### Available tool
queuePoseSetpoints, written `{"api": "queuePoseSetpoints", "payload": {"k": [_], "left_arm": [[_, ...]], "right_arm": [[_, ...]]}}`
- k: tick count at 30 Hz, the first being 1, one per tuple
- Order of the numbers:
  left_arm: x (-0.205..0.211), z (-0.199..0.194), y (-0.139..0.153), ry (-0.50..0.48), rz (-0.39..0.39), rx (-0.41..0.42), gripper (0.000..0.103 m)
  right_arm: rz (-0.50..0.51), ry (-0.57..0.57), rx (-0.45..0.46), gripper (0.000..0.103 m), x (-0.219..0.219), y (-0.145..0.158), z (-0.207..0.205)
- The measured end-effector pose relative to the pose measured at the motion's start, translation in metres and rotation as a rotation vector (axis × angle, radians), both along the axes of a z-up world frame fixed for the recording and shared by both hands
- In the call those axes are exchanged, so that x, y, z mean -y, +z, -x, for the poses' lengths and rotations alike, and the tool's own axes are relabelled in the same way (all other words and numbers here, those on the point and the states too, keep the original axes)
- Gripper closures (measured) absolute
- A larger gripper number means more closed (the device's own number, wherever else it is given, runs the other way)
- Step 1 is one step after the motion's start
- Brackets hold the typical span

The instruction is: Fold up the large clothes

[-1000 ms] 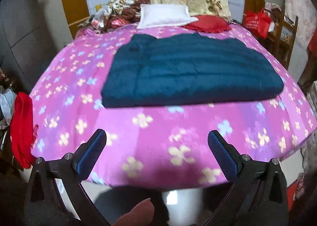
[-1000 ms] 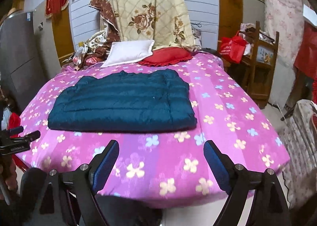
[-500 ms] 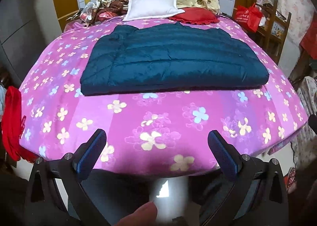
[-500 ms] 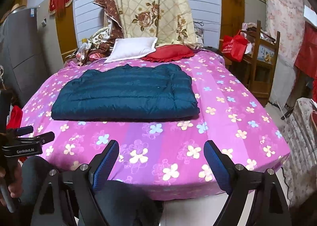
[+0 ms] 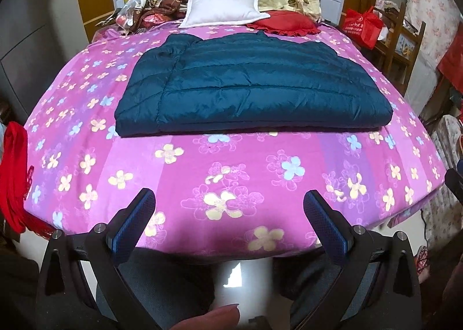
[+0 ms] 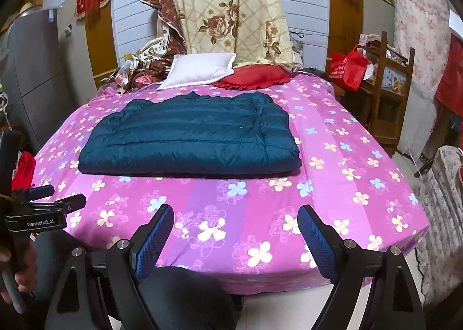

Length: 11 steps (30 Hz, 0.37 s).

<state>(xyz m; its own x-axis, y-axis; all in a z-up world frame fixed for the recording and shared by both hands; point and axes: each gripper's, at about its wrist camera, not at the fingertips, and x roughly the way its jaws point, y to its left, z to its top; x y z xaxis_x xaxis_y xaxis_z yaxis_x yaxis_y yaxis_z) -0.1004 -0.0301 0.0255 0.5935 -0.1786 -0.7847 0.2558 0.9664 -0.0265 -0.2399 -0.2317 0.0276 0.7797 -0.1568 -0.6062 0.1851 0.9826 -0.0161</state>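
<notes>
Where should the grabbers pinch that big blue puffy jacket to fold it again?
Probably the two near corners of the jacket, one per gripper, coming low from the front of the bed. It lies flat, and its thick near edge faces both open grippers.

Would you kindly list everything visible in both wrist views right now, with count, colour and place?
dark teal quilted puffer jacket: one, teal, lying flat, folded, mid-bed
pink flower-print bedsheet: one, pink-purple, covering the bed
white rectangular pillow: one, white, head of bed, left of the red one
red frilled cushion: one, red, head of bed
cream rose-print quilt: one, cream and brown, draped behind the pillows
red shopping bag: one, red, on the wooden shelf unit right of the bed
grey cabinet: one, grey, left of the bed
red cloth: one, red, hanging at the bed's left
left gripper: black with blue pads, open, empty
right gripper: black with blue pads, open, empty
</notes>
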Motion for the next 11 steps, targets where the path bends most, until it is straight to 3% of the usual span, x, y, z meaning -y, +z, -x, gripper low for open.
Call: {"api": "queuePoseSetpoints", "payload": {"k": [11], "left_arm": [[-0.0019,-0.0002,-0.0005,-0.022,0.029,-0.001,0.001]], "right_arm": [[0.005,-0.006,0.0,0.018,-0.0003,-0.0006,-0.0011]]}}
